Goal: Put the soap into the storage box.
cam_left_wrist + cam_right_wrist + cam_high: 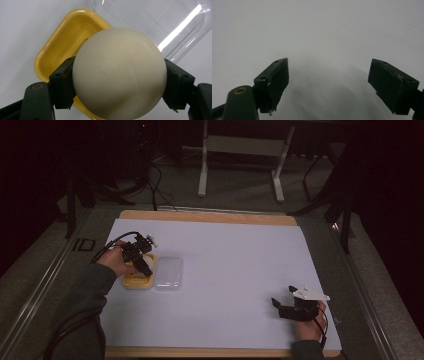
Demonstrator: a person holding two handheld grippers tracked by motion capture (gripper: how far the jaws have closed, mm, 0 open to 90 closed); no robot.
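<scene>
A cream-white ball (120, 72) sits between the two black jaws of my left gripper (120, 85), which is shut on it. The ball hangs just above a yellow rectangular container (62, 42) on the white table cover. In the high view my left gripper (142, 261) is over that yellow container (136, 281) at the table's left. A clear plastic lid (169, 273) lies flat just right of the container, and it shows as a clear lid (155, 22) in the left gripper view. My right gripper (281, 301) rests near the front right, open, with nothing between its jaws (328, 85).
The white cover (225, 270) lies on a wooden board (210, 216) whose edges show at the back and front. Beyond the table stand a white frame's legs (202, 170) and cables on the dark floor.
</scene>
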